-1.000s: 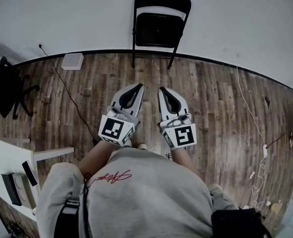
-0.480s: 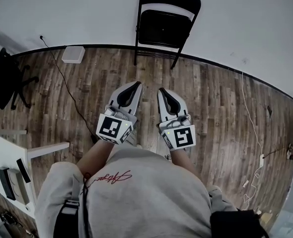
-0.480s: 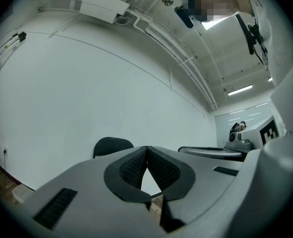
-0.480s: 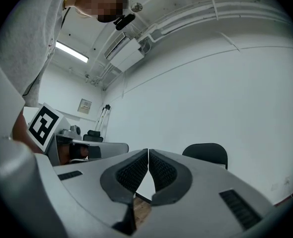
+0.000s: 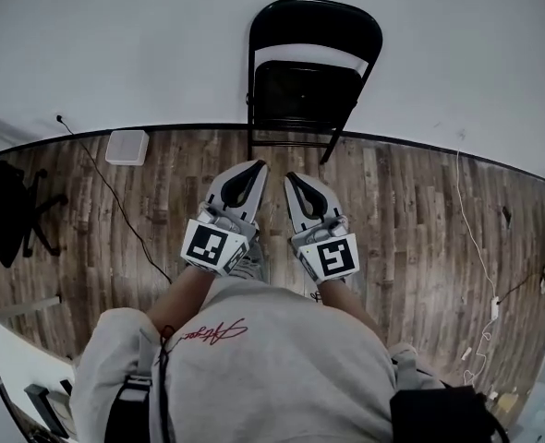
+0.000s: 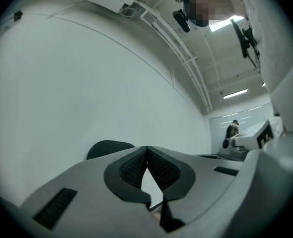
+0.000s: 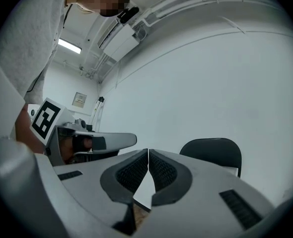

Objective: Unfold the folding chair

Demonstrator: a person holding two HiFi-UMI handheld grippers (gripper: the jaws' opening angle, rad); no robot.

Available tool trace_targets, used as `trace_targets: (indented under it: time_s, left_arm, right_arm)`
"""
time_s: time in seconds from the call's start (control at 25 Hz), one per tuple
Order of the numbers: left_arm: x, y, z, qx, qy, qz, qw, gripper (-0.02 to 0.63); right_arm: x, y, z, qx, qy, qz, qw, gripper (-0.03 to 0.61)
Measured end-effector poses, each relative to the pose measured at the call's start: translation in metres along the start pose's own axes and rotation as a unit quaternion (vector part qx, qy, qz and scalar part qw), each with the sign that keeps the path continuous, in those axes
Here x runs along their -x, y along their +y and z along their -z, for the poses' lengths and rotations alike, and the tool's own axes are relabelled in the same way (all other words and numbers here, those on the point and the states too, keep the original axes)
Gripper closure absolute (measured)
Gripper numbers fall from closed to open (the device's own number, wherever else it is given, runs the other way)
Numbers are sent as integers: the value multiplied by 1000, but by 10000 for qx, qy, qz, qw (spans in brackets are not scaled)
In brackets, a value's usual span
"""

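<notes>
folding chairs: I count 1, the black folding chair (image 5: 309,81)
grippers: 2, left gripper (image 5: 259,165) and right gripper (image 5: 289,175)
marker cubes: 2, one per gripper (image 5: 215,245) (image 5: 333,258)
office chairs: 1, the black office chair (image 5: 5,206)
floor cables: I see 2, black cable (image 5: 115,201) and white cable (image 5: 471,229)
white boxes at the wall: 1, white box (image 5: 127,146)
desks: 1, white desk (image 5: 14,358)
people: I make out 2, the rig wearer (image 5: 245,367) and a distant person (image 6: 232,129)

In the left gripper view the left gripper (image 6: 147,148) hides all but the top of the folding chair (image 6: 107,147). The head view's left edge cuts off the office chair (image 5: 2,206).
</notes>
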State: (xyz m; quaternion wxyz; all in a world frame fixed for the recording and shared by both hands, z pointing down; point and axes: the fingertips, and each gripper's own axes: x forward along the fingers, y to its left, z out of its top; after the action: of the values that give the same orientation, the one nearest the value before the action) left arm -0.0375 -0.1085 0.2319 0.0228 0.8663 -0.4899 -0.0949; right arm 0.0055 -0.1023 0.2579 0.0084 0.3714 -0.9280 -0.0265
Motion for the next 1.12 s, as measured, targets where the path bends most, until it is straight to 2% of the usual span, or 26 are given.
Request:
trace_targets:
  time_s: [0.12, 0.2, 0.28, 0.4, 0.44, 0.48, 0.52, 0.6, 0.68, 0.8, 0.96, 1.04, 1.12]
  left_arm:
    - [-41, 26, -19, 108, -205, 724, 9971, 600]
    - [-62, 45, -34, 182, -460, 959, 9942, 600]
    - [-80, 64, -41, 148, -565, 887, 9943, 599]
    - [-104, 89, -32, -224, -340, 658, 9970, 579]
    - [-113, 98, -25, -256, -208, 629, 9975, 488]
    - [-123, 109, -17, -218, -70, 607, 9979, 354]
    - [-133, 123, -8, -177, 74, 551, 9983, 322]
    - [-152, 157, 14, -191, 443, 308, 9984, 316]
    - [-172, 198, 40, -86, 946, 31, 9955, 308]
    - [-203, 257, 81, 288, 1731, -267, 9841, 298]
    - [-230, 297, 147, 262, 2885, -410, 9562, 298]
    - [-244, 308, 175, 144, 3279, -452, 9435, 296]
    - [-258, 316, 197, -16, 3592, -466, 9321, 296]
  right_arm:
    - [-49, -32, -5, -11, -36, 96, 9999, 561]
    - [-73, -52, -12, 10, -149, 191, 9997, 561]
    - [-90, -68, -17, 61, -198, 194, 9996, 560]
    - [-111, -84, -15, 297, -111, 52, 9995, 560]
    - [-119, -91, -11, 451, -7, 0, 9990, 559]
    - [-127, -99, -5, 619, 137, -59, 9980, 528]
    - [-135, -107, 3, 792, 310, -139, 9963, 419]
    - [-154, -125, 23, 1249, 745, -403, 9886, 374]
    - [-176, -146, 49, 1904, 1263, -778, 9704, 356]
    - [-208, -182, 95, 2678, 2131, -1372, 9295, 349]
    - [-235, -215, 158, 3221, 3083, -1970, 8731, 330]
    - [-247, -226, 187, 3440, 3480, -2167, 8447, 325]
    - [-260, -236, 206, 3644, 3707, -2229, 8247, 325]
